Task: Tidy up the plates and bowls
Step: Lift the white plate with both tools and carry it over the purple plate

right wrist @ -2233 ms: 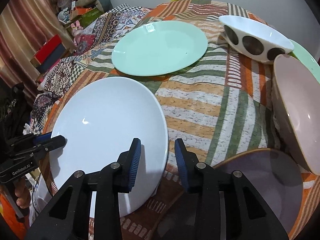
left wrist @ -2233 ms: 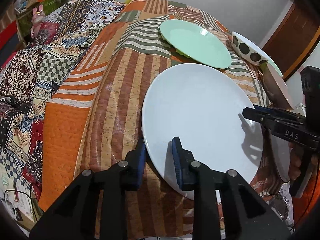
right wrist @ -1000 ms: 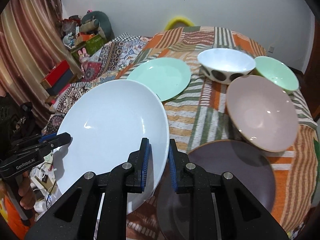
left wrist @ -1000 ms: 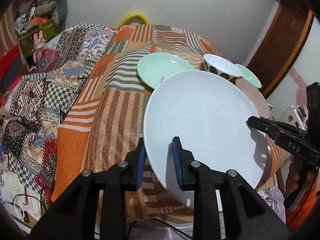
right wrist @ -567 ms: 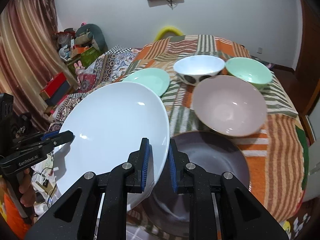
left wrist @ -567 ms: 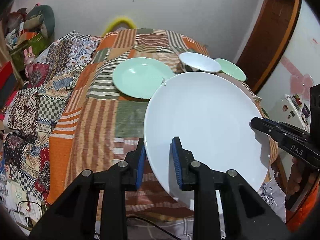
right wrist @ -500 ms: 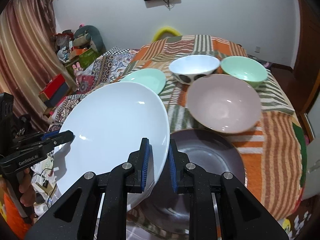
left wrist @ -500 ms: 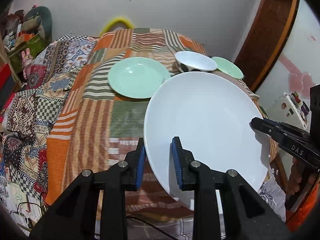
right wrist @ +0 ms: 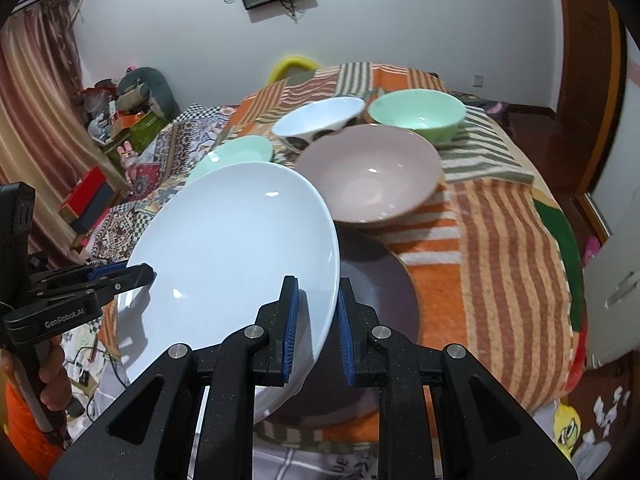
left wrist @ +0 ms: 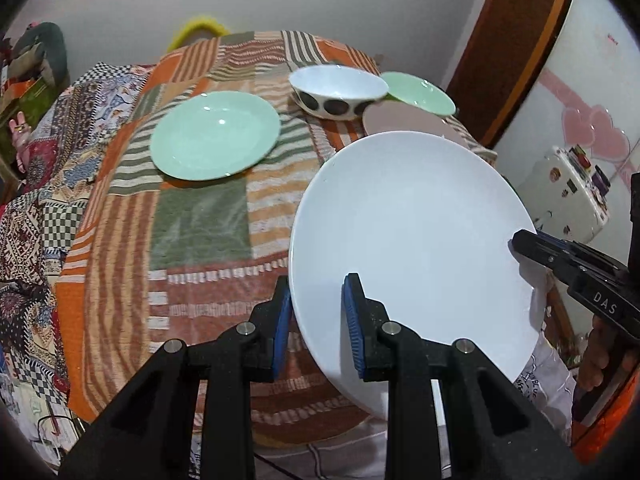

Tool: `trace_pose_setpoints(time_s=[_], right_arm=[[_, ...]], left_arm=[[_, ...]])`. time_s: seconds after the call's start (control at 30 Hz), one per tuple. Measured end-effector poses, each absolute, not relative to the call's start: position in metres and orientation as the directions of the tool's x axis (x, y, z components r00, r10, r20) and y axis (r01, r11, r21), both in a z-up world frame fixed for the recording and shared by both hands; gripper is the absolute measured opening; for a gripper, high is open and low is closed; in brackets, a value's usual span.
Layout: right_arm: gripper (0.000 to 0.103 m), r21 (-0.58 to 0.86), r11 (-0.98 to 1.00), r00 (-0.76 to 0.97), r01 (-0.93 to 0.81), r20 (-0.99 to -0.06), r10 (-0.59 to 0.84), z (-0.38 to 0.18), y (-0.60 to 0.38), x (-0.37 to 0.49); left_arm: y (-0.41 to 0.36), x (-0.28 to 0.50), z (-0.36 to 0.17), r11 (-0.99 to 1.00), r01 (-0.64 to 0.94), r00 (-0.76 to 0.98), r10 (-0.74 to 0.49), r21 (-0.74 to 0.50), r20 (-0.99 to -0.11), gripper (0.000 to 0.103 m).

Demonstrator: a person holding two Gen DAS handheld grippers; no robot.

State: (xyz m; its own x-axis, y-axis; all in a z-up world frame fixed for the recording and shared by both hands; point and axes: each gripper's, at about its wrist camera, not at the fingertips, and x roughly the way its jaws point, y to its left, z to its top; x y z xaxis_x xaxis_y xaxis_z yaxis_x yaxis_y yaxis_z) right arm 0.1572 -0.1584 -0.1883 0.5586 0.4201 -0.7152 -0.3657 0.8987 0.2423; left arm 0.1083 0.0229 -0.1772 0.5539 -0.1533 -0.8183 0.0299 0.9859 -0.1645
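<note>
A large white plate [left wrist: 412, 236] is held in the air above the table, gripped on opposite rims by both grippers. My left gripper [left wrist: 316, 316] is shut on its near-left rim; it also shows in the right wrist view [right wrist: 132, 276]. My right gripper [right wrist: 316, 316] is shut on the plate's [right wrist: 236, 256] right rim and shows in the left wrist view [left wrist: 536, 248]. Below it lies a dark purple plate [right wrist: 376, 280]. A mint green plate [left wrist: 216, 140], a spotted white bowl [left wrist: 338, 90], a pink bowl [right wrist: 372, 172] and a mint green bowl [right wrist: 418, 114] stand on the table.
The table has a striped patchwork cloth [left wrist: 200, 232]. A bed with patterned blankets [left wrist: 36, 184] and clutter lies to the left. A wooden door [left wrist: 508, 48] and a small white fridge [left wrist: 568, 192] stand on the right.
Both grippers have lifted the white plate higher off the table and carried it to the right, over the dark purple plate. More of the far bowls now shows.
</note>
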Motion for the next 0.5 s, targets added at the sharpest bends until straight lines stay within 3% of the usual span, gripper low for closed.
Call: trace_pose_setpoints(time_s=[0.33,0.37,0.4,0.47,0.5], right_arm=[[0.017,0.262,0.913,0.527,-0.313,-0.752,0.396,-0.211,-0.179,0.153],[0.017,0.267,0.913,0.522,-0.309,-0.755,0.397,-0.212,-0.179,0.154],[0.017,0.272,0.912,0.518,-0.308,-0.756,0.4,-0.214,-0.18,0.153],[0.016,0.32,0.887,0.49,-0.332,-0.745,0.453,-0.214,-0.178,0.151],[0.016,0.31,0.892,0.481,-0.329,-0.758,0.441,-0.217,-0.173,0.151]], left_arm=[[0.003,0.119,-0.199,0.986,0.059,0.489,-0.167,-0.158,-0.856,0.026],[0.001,0.119,-0.2,0.986,0.062,0.488,-0.163,-0.152,-0.857,0.023],[-0.001,0.118,-0.198,0.971,0.11,0.483,-0.239,-0.212,-0.842,0.01],[-0.01,0.118,-0.191,0.937,0.172,0.465,-0.348,-0.303,-0.814,0.009],[-0.024,0.116,-0.183,0.945,0.205,0.49,-0.323,-0.253,-0.81,0.009]])
